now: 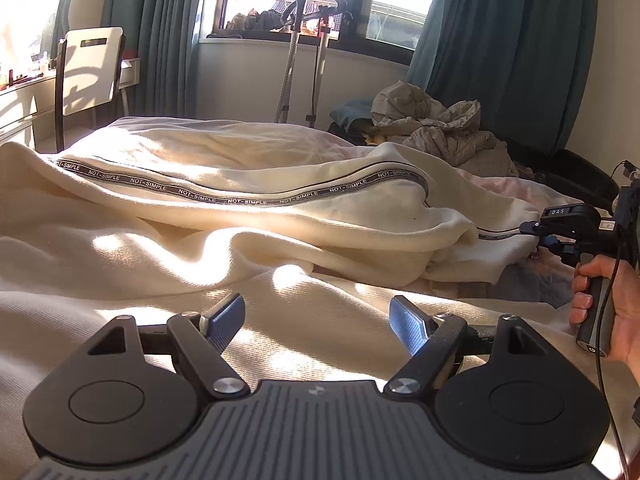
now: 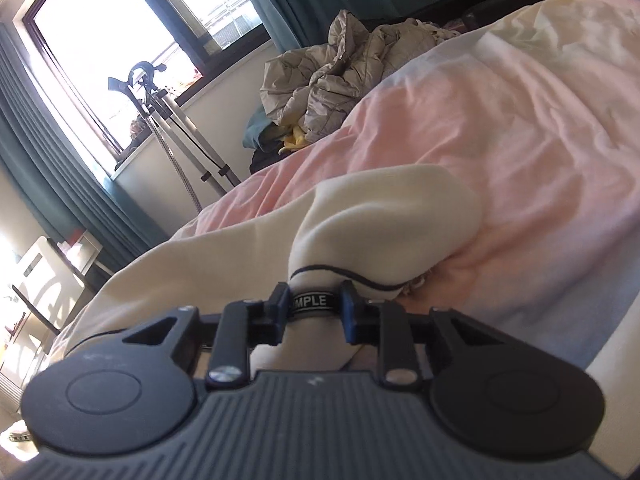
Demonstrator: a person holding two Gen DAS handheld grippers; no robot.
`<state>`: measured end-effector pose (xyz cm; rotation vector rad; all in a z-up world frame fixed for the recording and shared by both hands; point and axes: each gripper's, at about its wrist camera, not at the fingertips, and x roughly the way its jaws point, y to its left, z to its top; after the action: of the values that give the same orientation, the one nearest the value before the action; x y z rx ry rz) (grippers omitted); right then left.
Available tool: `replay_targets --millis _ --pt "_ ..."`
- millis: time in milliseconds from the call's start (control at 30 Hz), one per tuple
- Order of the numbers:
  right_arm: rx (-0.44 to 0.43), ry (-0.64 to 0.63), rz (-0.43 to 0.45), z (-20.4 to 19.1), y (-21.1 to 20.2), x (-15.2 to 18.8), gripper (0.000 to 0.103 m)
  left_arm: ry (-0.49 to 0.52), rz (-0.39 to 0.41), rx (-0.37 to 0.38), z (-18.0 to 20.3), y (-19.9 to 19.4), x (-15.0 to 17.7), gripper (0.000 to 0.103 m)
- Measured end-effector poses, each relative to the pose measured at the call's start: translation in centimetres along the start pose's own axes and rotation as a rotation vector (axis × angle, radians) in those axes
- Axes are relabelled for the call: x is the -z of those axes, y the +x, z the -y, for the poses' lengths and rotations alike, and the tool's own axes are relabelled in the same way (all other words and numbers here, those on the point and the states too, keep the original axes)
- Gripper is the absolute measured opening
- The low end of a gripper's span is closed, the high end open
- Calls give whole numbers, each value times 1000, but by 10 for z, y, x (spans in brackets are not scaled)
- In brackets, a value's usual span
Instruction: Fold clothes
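A cream garment (image 1: 240, 216) with a black "NOT-SIMPLE" tape stripe (image 1: 224, 200) lies spread and rumpled over the bed. My left gripper (image 1: 318, 322) is open and empty, low over the near part of the cream cloth. My right gripper (image 2: 314, 306) is shut on the garment's end at the printed tape (image 2: 312, 302), where the cream cloth (image 2: 360, 216) bunches up ahead of the fingers. In the left wrist view the right gripper (image 1: 534, 230) shows at the right edge, pinching that same end, with a hand on its handle.
The bed has a pink and pale blue cover (image 2: 500, 160). A heap of grey-beige bedding (image 1: 440, 128) lies at the far end by teal curtains (image 1: 512, 40). A garment steamer stand (image 1: 296, 48) is by the window. A chair (image 1: 92, 68) and desk stand at left.
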<state>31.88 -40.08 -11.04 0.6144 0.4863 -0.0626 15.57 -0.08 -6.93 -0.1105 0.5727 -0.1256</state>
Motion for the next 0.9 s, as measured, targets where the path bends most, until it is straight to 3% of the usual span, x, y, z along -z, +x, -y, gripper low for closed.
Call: replay_targets --millis 167,333,433,533,667,733,800,900 --pt "21 -60 156 -17 -27 -16 13 -11 26 15 2 -5 -1 82" --pt "106 -226 338 -52 -77 -53 13 -19 58 24 1 -15 -1 82" --pt "154 -295 344 -58 -85 -68 14 -16 61 31 1 -18 -1 82" --pt "179 -281 269 -38 -67 -71 17 -10 62 35 2 -19 0 82" --pt "116 -163 148 7 -33 -63 26 -4 56 32 3 -15 1 82" --pt "120 -118 128 21 -28 -62 33 -9 52 32 4 -14 2 82" --pt "97 -62 131 32 -36 -68 43 -20 45 41 3 -13 2 82" --pt "63 120 127 59 -62 -78 51 -42 34 56 1 -13 3 82"
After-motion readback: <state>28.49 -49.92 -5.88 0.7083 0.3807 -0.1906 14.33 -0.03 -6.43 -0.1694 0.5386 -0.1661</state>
